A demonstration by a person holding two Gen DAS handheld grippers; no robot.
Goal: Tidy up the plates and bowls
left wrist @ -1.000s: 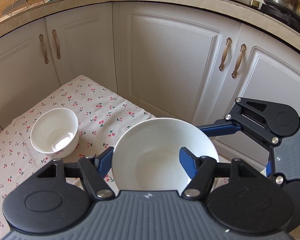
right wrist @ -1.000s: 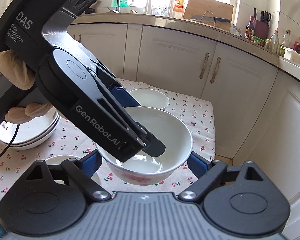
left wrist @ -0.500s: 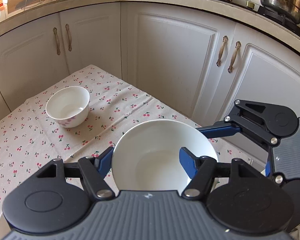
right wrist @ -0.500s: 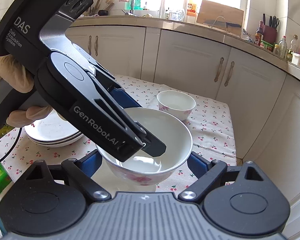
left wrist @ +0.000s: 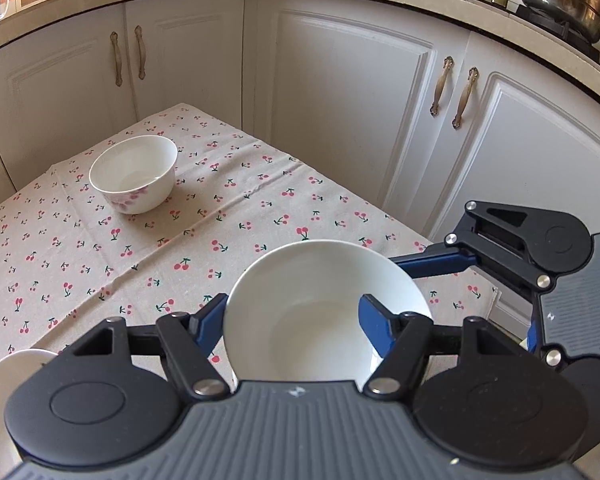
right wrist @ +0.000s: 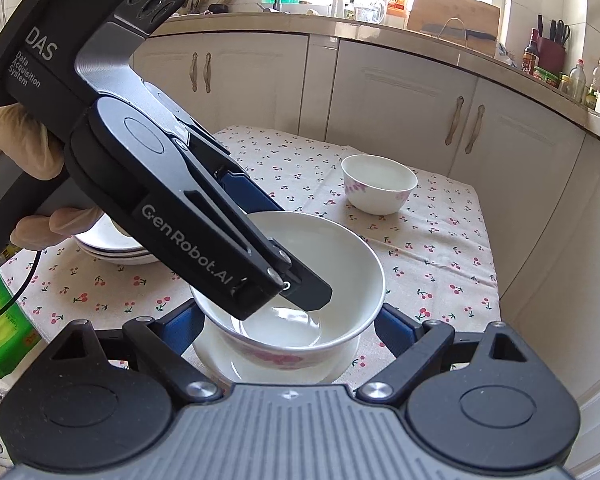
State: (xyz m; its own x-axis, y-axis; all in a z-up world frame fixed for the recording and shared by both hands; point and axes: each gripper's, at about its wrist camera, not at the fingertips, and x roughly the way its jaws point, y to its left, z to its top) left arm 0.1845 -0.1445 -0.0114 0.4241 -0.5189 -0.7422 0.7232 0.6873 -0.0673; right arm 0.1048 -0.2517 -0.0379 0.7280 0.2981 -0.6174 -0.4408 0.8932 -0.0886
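left gripper [left wrist: 296, 316] jaws clamp the large bowl's [left wrist: 320, 312] rim; right gripper [right wrist: 290, 326] jaws apart flanking it.

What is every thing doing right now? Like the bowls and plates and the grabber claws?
big bowl, upright, empty, rim pinched by the left gripper
left gripper, shut on the big bowl
right gripper, fingers spread either side of the big bowl; grip unclear
small bowl, upright, empty, standing on the tablecloth
plates, stacked
cabinet doors, shut
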